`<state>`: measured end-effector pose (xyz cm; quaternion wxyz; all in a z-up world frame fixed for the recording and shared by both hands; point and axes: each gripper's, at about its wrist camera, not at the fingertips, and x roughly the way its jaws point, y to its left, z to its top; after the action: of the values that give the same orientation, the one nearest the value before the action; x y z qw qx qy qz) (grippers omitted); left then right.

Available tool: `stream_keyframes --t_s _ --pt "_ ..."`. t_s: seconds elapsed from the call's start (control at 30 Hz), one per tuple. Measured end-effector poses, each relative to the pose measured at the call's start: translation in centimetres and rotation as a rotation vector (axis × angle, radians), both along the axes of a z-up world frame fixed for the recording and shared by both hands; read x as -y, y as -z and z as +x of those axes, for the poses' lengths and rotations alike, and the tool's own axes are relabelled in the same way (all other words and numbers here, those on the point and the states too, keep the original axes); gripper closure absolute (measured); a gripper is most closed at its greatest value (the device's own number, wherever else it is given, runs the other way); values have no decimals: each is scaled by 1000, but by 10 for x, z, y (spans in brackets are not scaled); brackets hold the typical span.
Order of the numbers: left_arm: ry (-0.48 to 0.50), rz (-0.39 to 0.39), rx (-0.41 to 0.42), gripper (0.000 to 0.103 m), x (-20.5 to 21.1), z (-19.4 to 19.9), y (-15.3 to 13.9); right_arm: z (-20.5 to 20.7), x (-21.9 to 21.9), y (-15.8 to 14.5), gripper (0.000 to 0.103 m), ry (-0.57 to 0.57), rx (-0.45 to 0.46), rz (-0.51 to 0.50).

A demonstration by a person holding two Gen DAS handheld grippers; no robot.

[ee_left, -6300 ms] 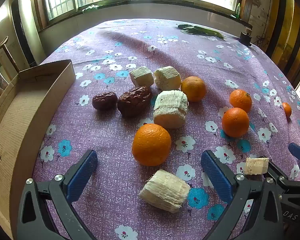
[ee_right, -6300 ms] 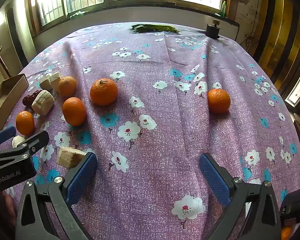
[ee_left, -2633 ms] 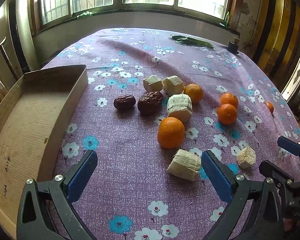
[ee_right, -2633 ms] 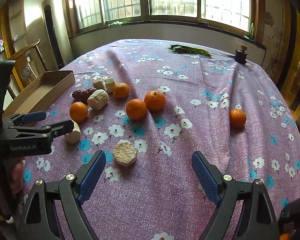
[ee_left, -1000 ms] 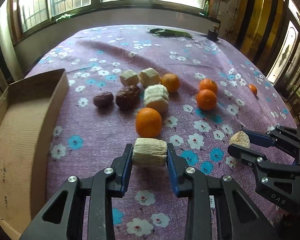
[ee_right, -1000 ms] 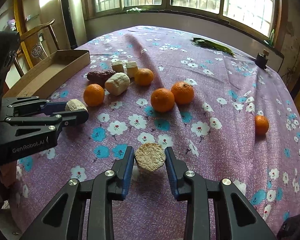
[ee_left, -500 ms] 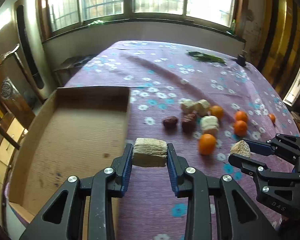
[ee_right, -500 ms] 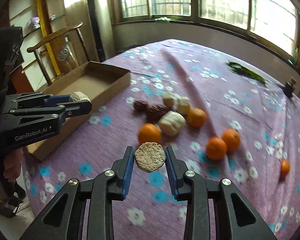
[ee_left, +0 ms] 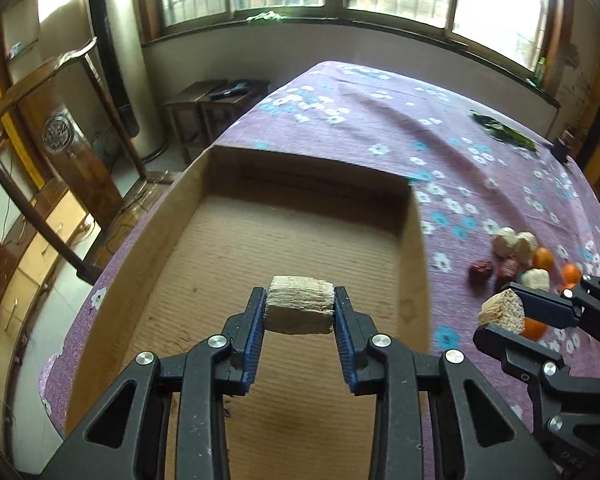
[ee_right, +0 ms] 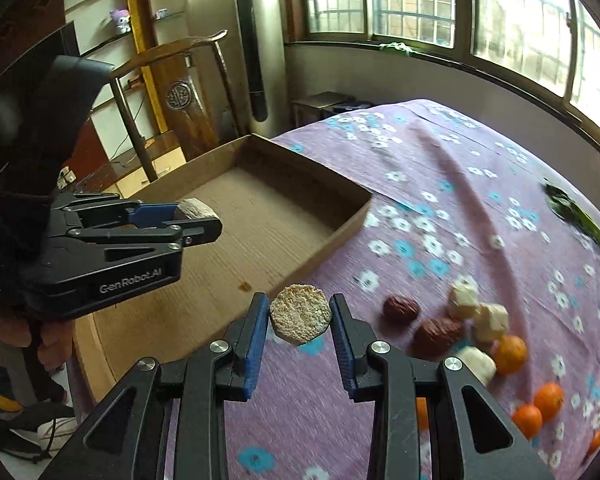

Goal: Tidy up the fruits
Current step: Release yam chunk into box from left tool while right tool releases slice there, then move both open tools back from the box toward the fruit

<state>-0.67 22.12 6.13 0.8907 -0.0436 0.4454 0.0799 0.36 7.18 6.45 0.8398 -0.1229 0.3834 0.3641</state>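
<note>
My left gripper [ee_left: 300,310] is shut on a pale sugarcane piece [ee_left: 300,304] and holds it above the floor of the cardboard tray [ee_left: 284,240]. My right gripper [ee_right: 300,320] is shut on a second sugarcane piece [ee_right: 301,314], cut end facing me, just over the tray's near right edge [ee_right: 320,256]. The left gripper also shows in the right wrist view [ee_right: 196,216], and the right gripper in the left wrist view [ee_left: 504,316]. On the purple flowered cloth lie several oranges [ee_right: 510,354], two dark red dates [ee_right: 400,309] and more pale sugarcane pieces [ee_right: 490,322].
The tray sits at the table's left end, with its walls a few centimetres high. A wooden chair [ee_left: 60,136] and a small side table [ee_left: 216,100] stand beyond the table edge. A green leaf bundle [ee_left: 504,136] lies at the far side of the cloth.
Both grippers closed on sugarcane pieces, lifted them and carried them left. The left one is now over the tray, the right one at its edge.
</note>
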Motion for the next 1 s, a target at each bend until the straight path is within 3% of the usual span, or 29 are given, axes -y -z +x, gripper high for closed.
stream_keyframes --t_s 0.27,0.53,0.6,0.63,0.77,0.9,1.0 --pt "-79 -50 -59 71 -35 12 18 25 -54 20 68 -82 -28 -47" --pt "-112 -53 -93 71 -43 15 28 32 -74 42 68 -121 -76 -65" --pt "-119 -40 -99 63 -43 16 29 31 -76 43 67 -124 -67 -73" --pt "-122 -33 -102 53 -42 15 30 30 -75 42 64 -127 -65 -77" --pt "-131 -48 -72 38 -41 10 23 25 -62 33 54 -108 -69 -48" --pt "-135 -30 -13 30 -32 -1 11 13 -36 17 52 -73 -51 -7" --pt "-115 -21 27 25 -16 -9 2 0 -10 4 41 -25 -10 26"
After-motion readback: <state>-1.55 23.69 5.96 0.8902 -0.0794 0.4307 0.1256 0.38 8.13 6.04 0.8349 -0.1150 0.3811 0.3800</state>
